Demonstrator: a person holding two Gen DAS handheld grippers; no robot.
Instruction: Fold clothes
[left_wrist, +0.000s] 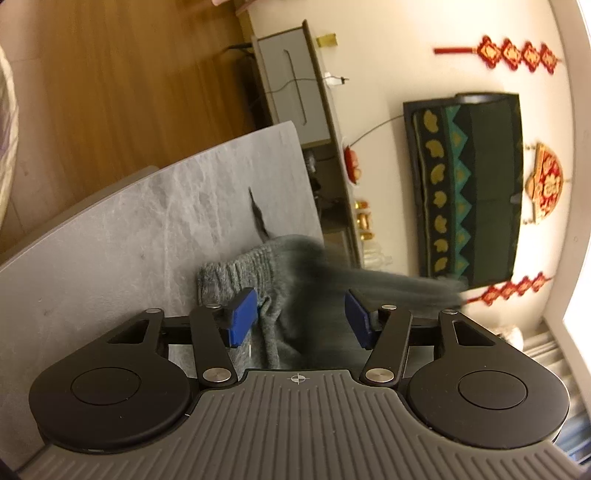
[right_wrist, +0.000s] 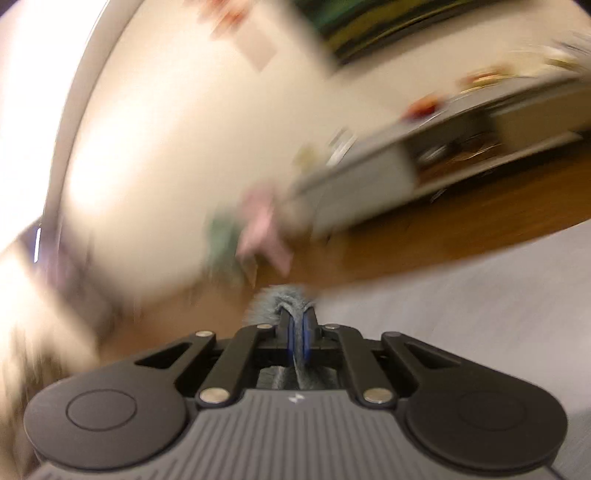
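Closest to me in the left wrist view, my left hand-held gripper (left_wrist: 301, 319) stands wide open, its blue pads (left_wrist: 242, 317) spread apart with nothing pinched between them. The grey knitted garment (left_wrist: 258, 269) lies right between and just beyond those pads, at the lower middle of the frame, on the grey marbled surface (left_wrist: 129, 229). Its ribbed band shows sharply left of centre, while the part running toward the right of the frame is a dark, motion-smeared streak lifted off the surface.

The right wrist view shows what the left one does not: my right hand-held gripper (right_wrist: 298, 325) is closed tight on a fold of that same grey garment (right_wrist: 280, 295), fuzzy cloth sticking out past the fingertips at the middle of the frame. Almost everything else there is blurred; I can make out the pale surface (right_wrist: 480, 295) at lower right and wooden floor (right_wrist: 406, 243) beyond it.

Farther off, only the left view is clear enough to read the room: wooden floor (left_wrist: 110, 74) at upper left, a low grey cabinet (left_wrist: 291, 92) at top centre, a dark green patterned cloth (left_wrist: 465, 188) on the wall at right, and red knot ornaments (left_wrist: 517, 55) at the upper right. I can read no writing or brand in either view.
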